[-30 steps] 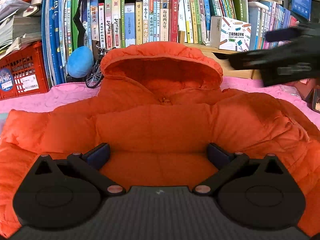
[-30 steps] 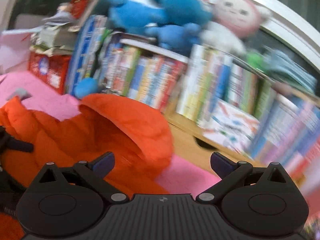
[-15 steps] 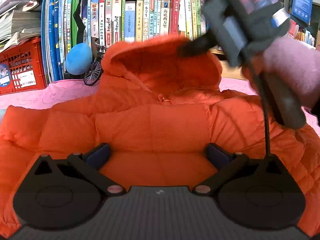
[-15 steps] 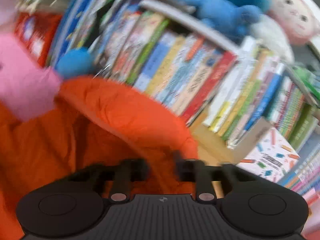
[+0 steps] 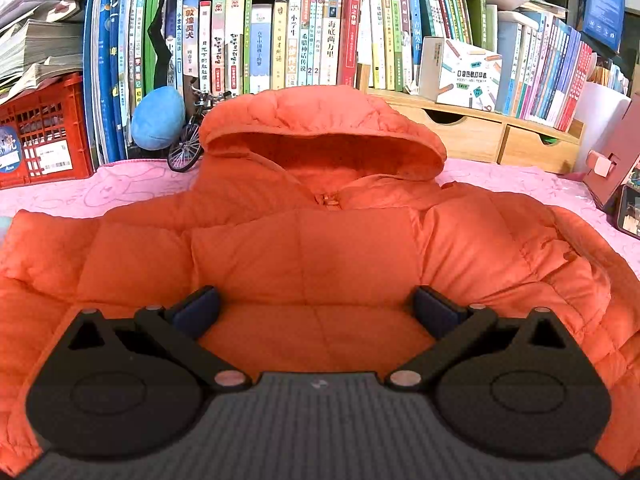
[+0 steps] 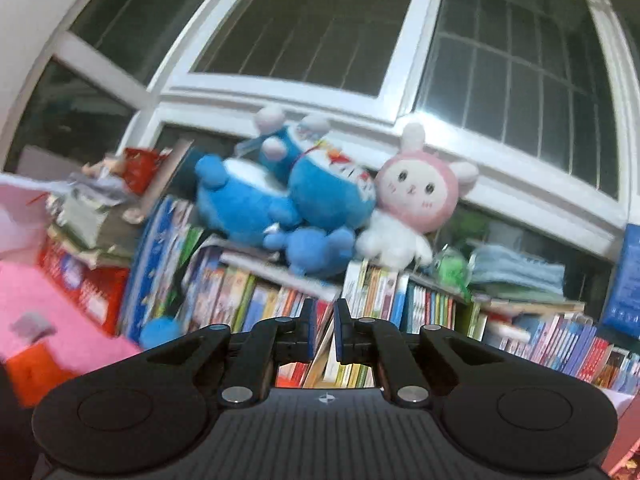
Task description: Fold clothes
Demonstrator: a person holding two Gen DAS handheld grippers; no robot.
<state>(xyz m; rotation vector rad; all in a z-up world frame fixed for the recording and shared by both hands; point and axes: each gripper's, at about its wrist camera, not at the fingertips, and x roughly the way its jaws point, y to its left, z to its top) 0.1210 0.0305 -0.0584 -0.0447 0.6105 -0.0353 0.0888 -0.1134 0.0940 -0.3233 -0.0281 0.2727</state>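
Note:
An orange hooded puffer jacket (image 5: 312,248) lies front up on a pink cloth (image 5: 120,188), its hood toward the bookshelf. My left gripper (image 5: 318,310) is open and hovers low over the jacket's lower front, holding nothing. My right gripper (image 6: 322,330) is nearly shut with only a narrow gap and nothing between its fingers; it is raised and points up at the shelf top and window. A small patch of orange jacket (image 6: 36,368) shows at the lower left of the right wrist view.
A bookshelf (image 5: 280,40) full of books stands behind the jacket. A red crate (image 5: 40,136), a blue ball (image 5: 158,118) and a toy bicycle (image 5: 188,140) stand at the left. Wooden drawers (image 5: 480,136) stand at the right. Plush toys (image 6: 320,200) sit on the shelf top.
My right gripper closed near the hood, then lifted away and tilted up toward the window, leaving the left wrist view. The hood has shifted slightly. My left gripper stays put.

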